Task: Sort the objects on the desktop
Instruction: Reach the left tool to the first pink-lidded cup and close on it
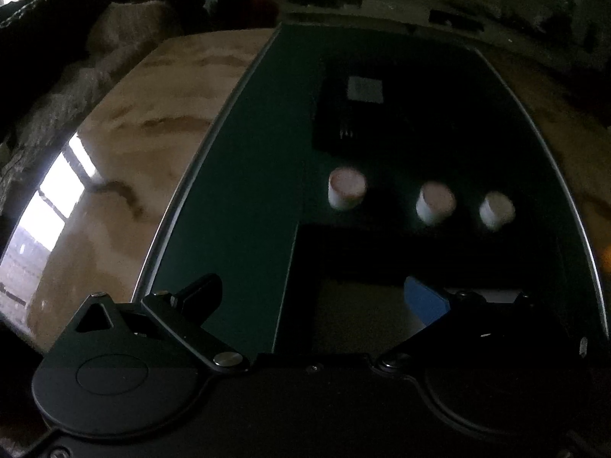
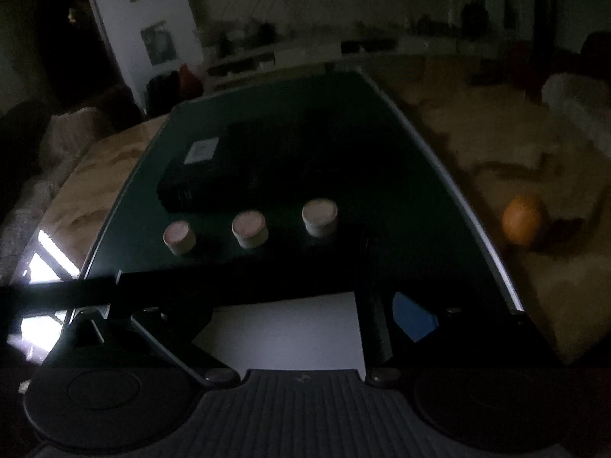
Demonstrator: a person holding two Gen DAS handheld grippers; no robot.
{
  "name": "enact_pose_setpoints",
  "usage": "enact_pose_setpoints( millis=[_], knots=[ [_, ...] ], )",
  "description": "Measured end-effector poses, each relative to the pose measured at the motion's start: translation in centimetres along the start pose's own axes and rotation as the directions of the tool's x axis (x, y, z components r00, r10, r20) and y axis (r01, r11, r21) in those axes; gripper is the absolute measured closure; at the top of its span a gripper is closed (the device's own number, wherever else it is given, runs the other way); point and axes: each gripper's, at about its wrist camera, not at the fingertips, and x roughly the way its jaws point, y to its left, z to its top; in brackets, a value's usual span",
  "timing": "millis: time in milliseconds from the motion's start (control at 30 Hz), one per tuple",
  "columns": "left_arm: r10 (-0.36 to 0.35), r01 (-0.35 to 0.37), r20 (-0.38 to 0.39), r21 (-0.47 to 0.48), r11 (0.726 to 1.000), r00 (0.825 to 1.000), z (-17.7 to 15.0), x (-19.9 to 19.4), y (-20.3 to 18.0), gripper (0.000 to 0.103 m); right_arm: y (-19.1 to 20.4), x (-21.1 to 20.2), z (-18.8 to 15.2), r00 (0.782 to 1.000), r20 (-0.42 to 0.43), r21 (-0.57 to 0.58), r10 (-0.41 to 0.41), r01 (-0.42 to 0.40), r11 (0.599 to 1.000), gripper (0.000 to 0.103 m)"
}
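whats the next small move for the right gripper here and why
Probably ease the right gripper forward toward the nearest white cylinder. Its jaws stand open and hold nothing, and three white cylinders stand untouched in a row on the green mat ahead of it, in front of the black box.

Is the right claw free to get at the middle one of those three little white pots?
Probably yes. The right claw is wide open, holds nothing, and the middle pot stands apart from its neighbours on the green mat, with nothing visibly between them, though the scene is dim.
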Motion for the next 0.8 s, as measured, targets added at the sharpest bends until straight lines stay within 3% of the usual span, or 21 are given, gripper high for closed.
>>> enact_pose_setpoints(
  millis=[333, 600, 800],
  knots=[
    [0.037, -0.037, 0.016, 0.000, 0.999, 0.999, 5.5, 6.2, -2.2, 0.000, 0.9, 0.9, -0.7, 0.999, -0.040, 0.023, 0.033, -0.033, 0.999, 0.000],
    [0.054, -0.054, -0.004, -0.004, 0.999, 0.999, 7.2, 10.2, -2.0, 0.000, 1.9, 1.4, -2.4, 0.997, -0.077, 0.048, 0.022, -0.018, 0.999, 0.000],
    [0.041, -0.042, -0.038, -0.006, 0.999, 0.998, 7.4, 12.4, -1.4, 0.008, 2.7, 1.6, -3.2, 0.994, -0.096, 0.053, 0.055, -0.050, 0.997, 0.000]
  ],
)
